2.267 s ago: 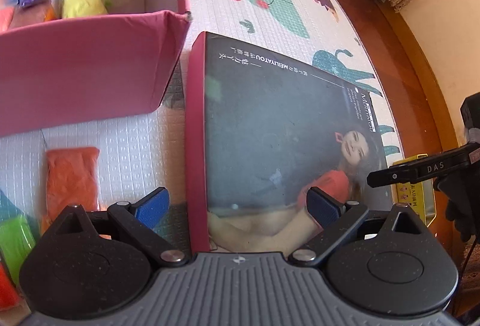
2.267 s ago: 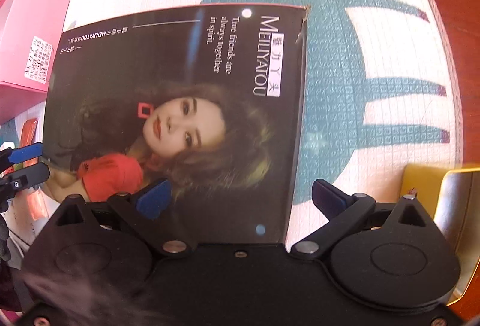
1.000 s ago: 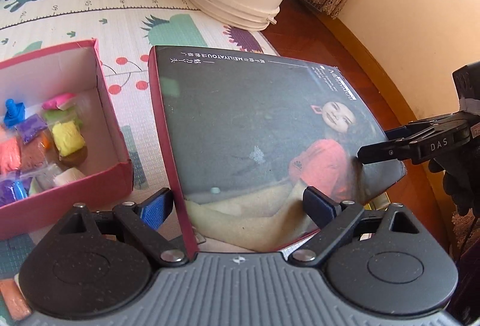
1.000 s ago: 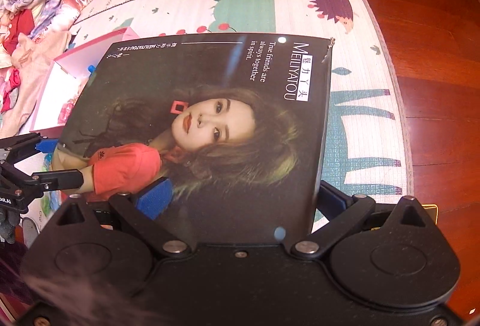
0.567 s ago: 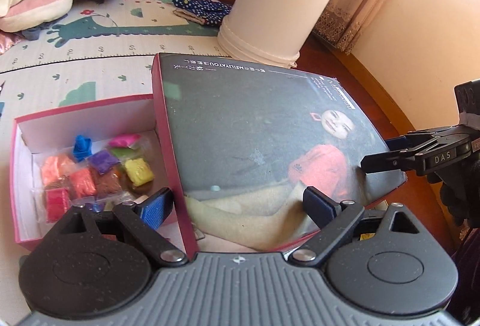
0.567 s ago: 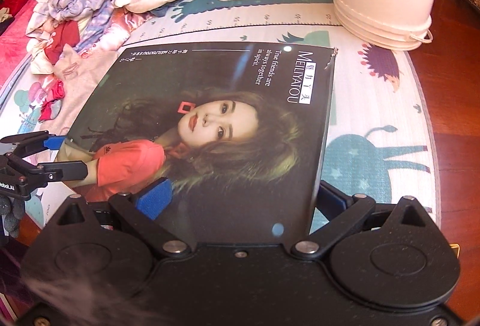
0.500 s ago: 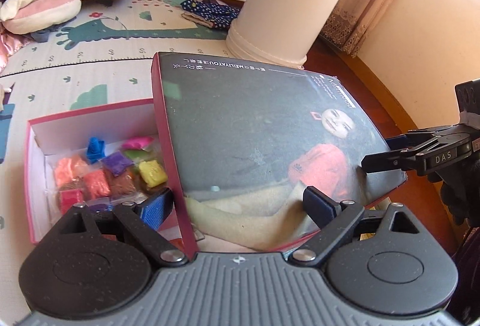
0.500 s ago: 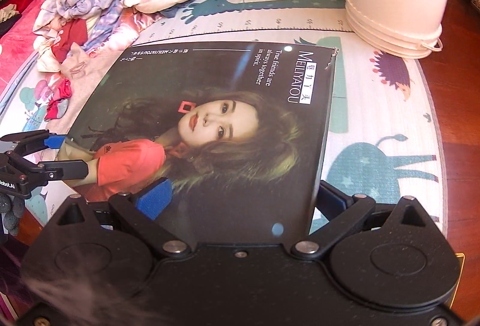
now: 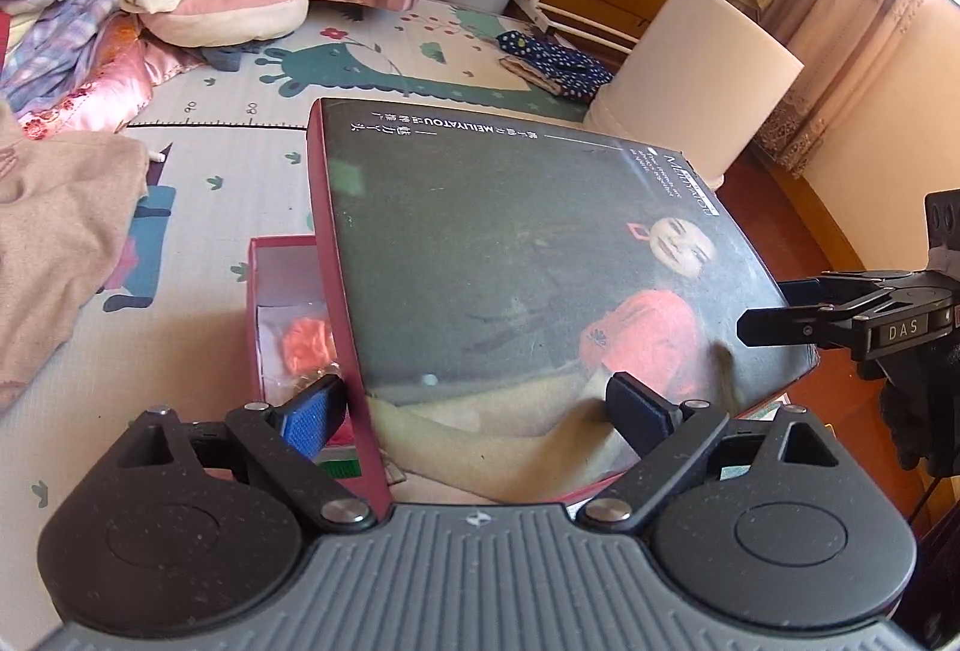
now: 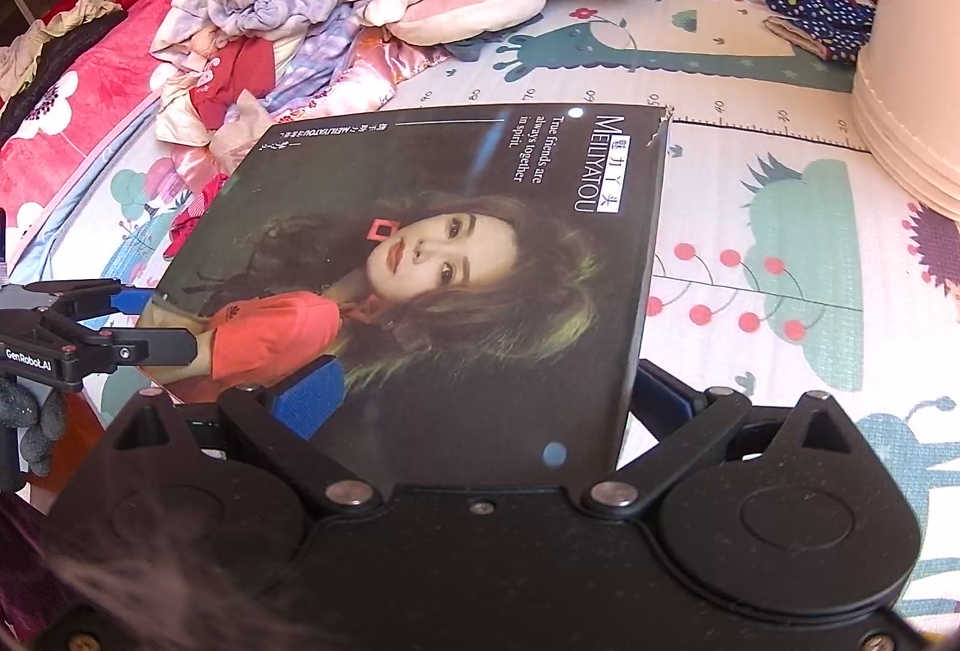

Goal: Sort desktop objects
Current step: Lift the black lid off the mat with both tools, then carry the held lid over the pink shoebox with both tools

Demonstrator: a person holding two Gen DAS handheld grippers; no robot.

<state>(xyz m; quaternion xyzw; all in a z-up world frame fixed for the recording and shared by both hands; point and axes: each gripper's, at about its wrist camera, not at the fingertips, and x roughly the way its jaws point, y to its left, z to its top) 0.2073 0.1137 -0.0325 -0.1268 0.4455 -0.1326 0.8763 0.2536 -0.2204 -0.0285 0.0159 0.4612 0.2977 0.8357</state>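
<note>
A dark box lid with a woman's portrait and red side walls hangs tilted above the play mat, carried between both grippers. My left gripper is shut on its near left corner, one blue pad against the red side wall. My right gripper is shut on the lid at the opposite corner and shows at the lid's right edge in the left wrist view. Below the lid, the open pink box peeks out with an orange clay packet inside; the rest of its contents are hidden.
A white bucket stands at the mat's far right edge, next to wooden floor. A beige cloth lies left of the box. Cushions and piled clothes crowd the far left. A dotted cloth lies at the back.
Both grippers have lifted the lid and carried it over the open pink box, which now lies mostly hidden beneath it. More of the room's far side has come into view.
</note>
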